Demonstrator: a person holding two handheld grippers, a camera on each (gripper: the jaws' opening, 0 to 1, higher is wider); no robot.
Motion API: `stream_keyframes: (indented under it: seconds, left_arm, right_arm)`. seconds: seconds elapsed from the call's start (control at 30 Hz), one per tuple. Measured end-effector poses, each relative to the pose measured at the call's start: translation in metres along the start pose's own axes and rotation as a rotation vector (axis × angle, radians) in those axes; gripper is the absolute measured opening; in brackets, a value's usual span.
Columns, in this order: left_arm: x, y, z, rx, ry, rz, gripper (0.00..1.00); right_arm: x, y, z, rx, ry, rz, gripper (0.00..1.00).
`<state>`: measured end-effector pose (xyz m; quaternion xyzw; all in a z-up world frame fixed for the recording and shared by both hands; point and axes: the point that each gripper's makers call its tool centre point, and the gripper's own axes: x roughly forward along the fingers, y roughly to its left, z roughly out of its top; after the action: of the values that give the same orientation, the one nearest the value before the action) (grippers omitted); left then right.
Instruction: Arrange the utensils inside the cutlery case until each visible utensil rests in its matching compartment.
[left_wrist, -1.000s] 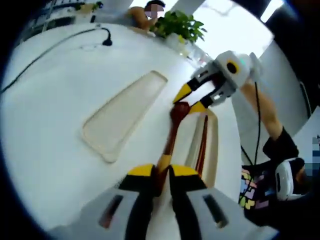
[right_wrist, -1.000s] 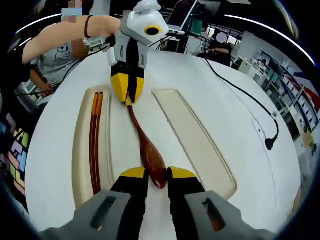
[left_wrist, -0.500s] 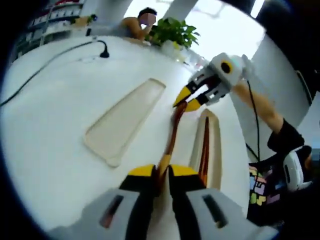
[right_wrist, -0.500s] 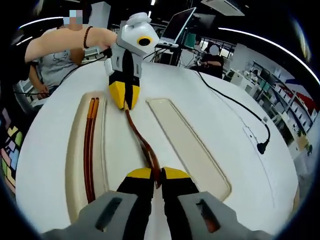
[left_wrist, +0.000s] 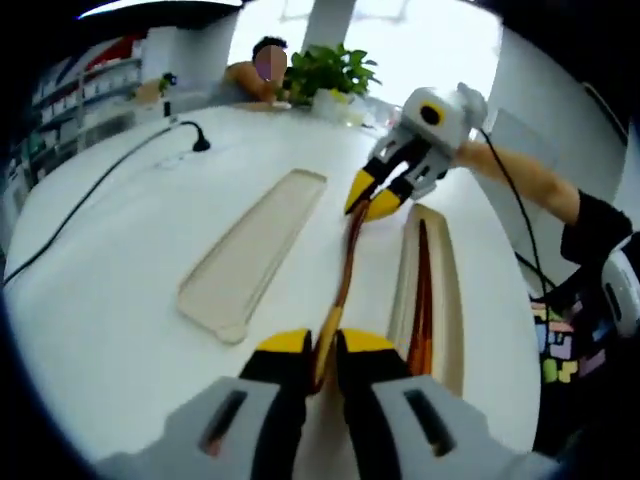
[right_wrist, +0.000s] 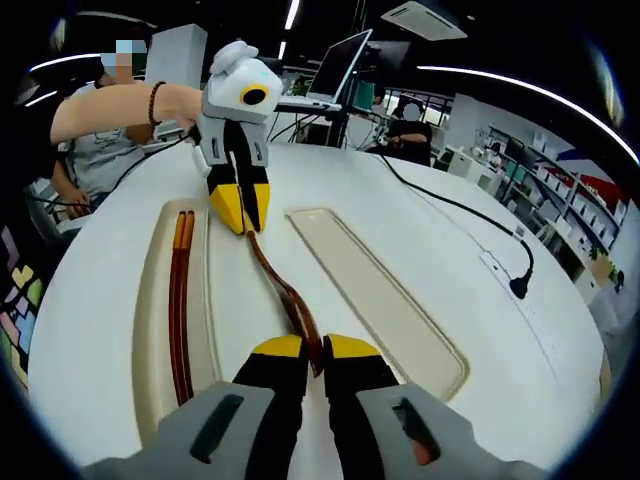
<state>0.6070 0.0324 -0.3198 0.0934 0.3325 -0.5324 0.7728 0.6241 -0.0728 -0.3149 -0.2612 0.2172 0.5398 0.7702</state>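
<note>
Gripping opposite ends of one wooden spoon, both hand-held grippers hold it between the two halves of the cutlery case on the white table.

Left gripper: jaws narrowed onto the spoon's handle end, at 6 o'clock in the left gripper view. The handle runs away from it toward 12 o'clock.

Right gripper: jaws narrowed onto the bowl end of the spoon, which stands on edge between them, at 6 o'clock in the right gripper view. In the left gripper view this same gripper appears at 1 o'clock, yellow tips pinched on the far end of the spoon.

Case half with chopsticks: a long beige tray lies just beside the spoon, at 9 o'clock in the right gripper view and at 4 o'clock in the left gripper view. The dark red pair lies lengthwise inside it.

Empty case half: a second beige tray on the other side of the spoon, at 3 o'clock in the right gripper view and at 10 o'clock in the left gripper view.

Whether the spoon touches the table cannot be told.

Surroundings: a black cable with a plug lies on the table well apart from the trays. A potted plant stands at the far table edge. A person's forearm, wearing a bead bracelet, holds the left gripper.
</note>
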Motion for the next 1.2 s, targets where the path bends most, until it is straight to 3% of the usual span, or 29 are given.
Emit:
stream_keyframes:
  seconds: [0.17,0.23,0.33,0.37,0.5,0.53,0.63,0.77,0.97,1.2]
  left_arm:
    - [-0.001,0.005,0.002,0.042,-0.025,0.052,0.1]
    - [-0.001,0.004,0.002,0.037,-0.024,0.058,0.1]
    - [-0.002,0.007,0.005,0.151,-0.016,0.107,0.1]
    - [-0.002,0.011,0.008,0.149,-0.03,0.131,0.1]
    - [-0.005,0.012,0.013,0.155,-0.057,0.157,0.11]
    - [-0.005,0.01,0.013,0.157,-0.058,0.158,0.11]
    - [-0.005,0.006,0.013,0.192,-0.054,0.173,0.11]
    - [-0.008,0.001,0.019,0.214,-0.091,0.217,0.11]
    - [-0.015,-0.013,0.023,0.265,-0.114,0.231,0.11]
    - [-0.017,-0.027,0.018,0.25,-0.131,0.235,0.12]
  right_arm:
    - [0.0,0.0,0.0,0.012,-0.014,-0.026,0.05]
    - [0.0,0.0,0.001,-0.056,-0.02,-0.044,0.05]
    - [-0.002,-0.003,0.007,-0.132,-0.029,-0.084,0.04]
    - [-0.004,-0.007,0.01,-0.123,-0.051,-0.117,0.04]
    - [-0.007,-0.008,0.011,-0.089,-0.079,-0.127,0.04]
    - [-0.006,-0.007,0.009,-0.043,-0.08,-0.121,0.04]
    - [-0.009,-0.007,0.01,-0.056,-0.085,-0.131,0.05]
    - [-0.019,-0.007,0.017,-0.048,-0.113,-0.161,0.05]
    - [-0.031,0.0,0.021,-0.028,-0.161,-0.175,0.05]
    - [-0.043,0.016,0.024,0.034,-0.224,-0.161,0.04]
